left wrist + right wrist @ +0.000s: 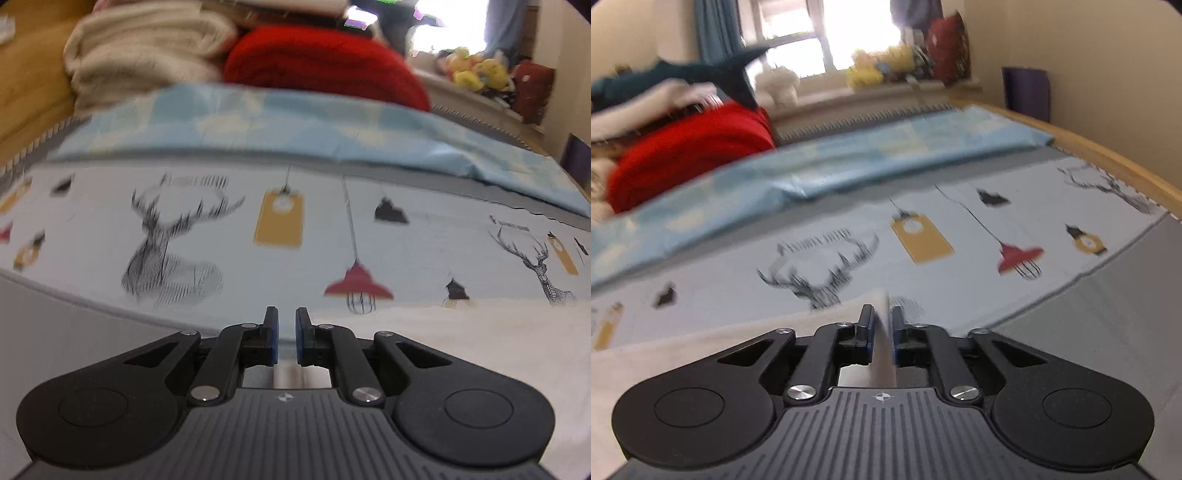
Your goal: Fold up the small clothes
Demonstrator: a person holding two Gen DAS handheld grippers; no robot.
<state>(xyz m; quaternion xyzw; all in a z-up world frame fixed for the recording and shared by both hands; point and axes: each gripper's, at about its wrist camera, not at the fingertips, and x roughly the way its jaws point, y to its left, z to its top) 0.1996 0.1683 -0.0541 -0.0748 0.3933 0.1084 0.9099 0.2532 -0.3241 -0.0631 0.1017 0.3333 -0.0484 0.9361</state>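
Observation:
A cream garment (461,350) lies on the printed bedsheet (295,221) and spreads right from my left gripper (287,317). Its jaws stand almost together, and a pale strip of the cloth shows low between the blue pads. In the right wrist view the same garment (665,362) stretches off to the left. One upright fold of it rises between the pads of my right gripper (882,317), which is shut on that fold. Both grippers point down at the bed.
A light blue folded quilt (258,125) lies across the bed behind the sheet. Beyond it are a red blanket (325,62) and cream towels (147,48). The wooden bed rail (1108,162) runs on the right, with a purple bin (1027,92) by the wall and plush toys (871,70) on the sill.

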